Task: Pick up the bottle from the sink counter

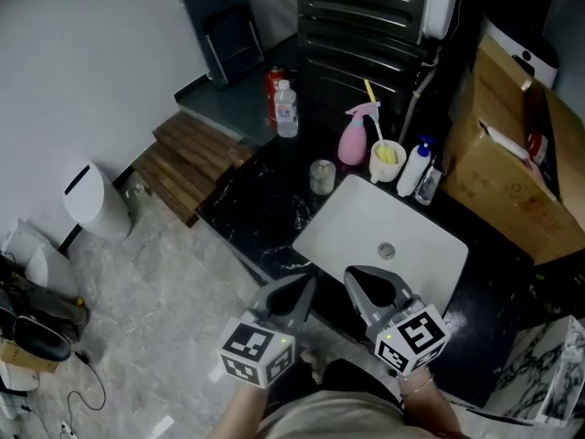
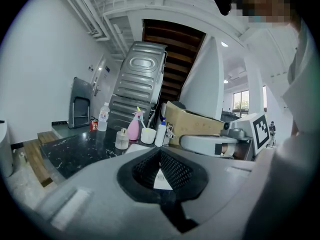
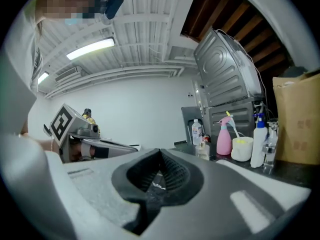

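1. Black marbled sink counter [image 1: 265, 199] carries a white basin [image 1: 366, 236] at its near edge, with the toiletries lined up along its far edge.
2. Several bottles stand there, and the task does not say which is meant. A clear bottle [image 1: 286, 110] stands upright near the far left corner, just beside a red can [image 1: 272, 85]. A pink spray bottle [image 1: 353, 140] and a white pump bottle [image 1: 416, 167] stand behind the basin, either side of a white cup [image 1: 388, 161]. A small jar [image 1: 322, 176] sits just left of the basin's far corner.
3. Left gripper [image 1: 302, 291] hovers by the counter's near edge, jaws closed tip to tip with nothing between them.
4. Right gripper [image 1: 364, 282] hangs just beside it over the basin's near rim, likewise closed and empty.
5. By my reading the task has barely begun. No bottle is touched and all are well apart from both grippers. What is left is the reach across, opening the jaws, the grasp and the lift.
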`<action>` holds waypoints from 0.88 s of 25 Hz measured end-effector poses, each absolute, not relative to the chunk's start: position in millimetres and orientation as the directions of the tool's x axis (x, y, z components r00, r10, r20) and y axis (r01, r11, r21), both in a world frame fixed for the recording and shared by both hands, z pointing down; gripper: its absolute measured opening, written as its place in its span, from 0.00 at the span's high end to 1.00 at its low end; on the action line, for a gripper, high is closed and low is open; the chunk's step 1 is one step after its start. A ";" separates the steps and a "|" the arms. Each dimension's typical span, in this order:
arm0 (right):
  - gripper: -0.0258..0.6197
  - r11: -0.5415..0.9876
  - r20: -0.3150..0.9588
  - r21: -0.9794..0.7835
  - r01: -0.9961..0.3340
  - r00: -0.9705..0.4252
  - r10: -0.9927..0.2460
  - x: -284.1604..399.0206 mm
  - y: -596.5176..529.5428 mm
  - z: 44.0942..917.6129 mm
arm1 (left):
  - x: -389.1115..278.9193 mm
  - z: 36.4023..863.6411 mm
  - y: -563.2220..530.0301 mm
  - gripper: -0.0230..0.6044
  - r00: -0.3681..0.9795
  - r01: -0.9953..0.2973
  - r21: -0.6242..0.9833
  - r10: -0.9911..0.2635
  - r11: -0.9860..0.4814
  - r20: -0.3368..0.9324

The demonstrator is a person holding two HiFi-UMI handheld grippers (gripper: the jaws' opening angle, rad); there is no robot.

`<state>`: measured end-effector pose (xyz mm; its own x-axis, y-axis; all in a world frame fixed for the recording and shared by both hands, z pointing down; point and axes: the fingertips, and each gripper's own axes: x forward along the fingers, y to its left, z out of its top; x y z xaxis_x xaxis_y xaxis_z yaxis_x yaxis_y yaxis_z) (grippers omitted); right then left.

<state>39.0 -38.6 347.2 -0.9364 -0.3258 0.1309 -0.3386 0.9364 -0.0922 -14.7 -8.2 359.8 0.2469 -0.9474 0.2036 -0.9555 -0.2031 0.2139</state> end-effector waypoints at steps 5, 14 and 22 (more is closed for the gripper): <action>0.96 0.922 0.155 -0.105 -0.373 -0.922 -0.356 31.6 -59.5 355.5 | -22.2 361.1 -38.1 0.96 0.299 -0.943 0.211 -0.931 -0.256 0.210; 0.96 0.889 0.174 -0.130 -0.439 -0.893 -0.416 -13.5 -104.7 364.2 | -58.8 359.9 -95.6 0.96 0.399 -0.911 0.204 -0.889 -0.357 0.225; 0.96 0.864 0.179 -0.115 -0.491 -0.865 -0.468 -69.4 -152.1 359.8 | -98.8 359.2 -147.1 0.96 0.489 -0.869 0.208 -0.841 -0.448 0.231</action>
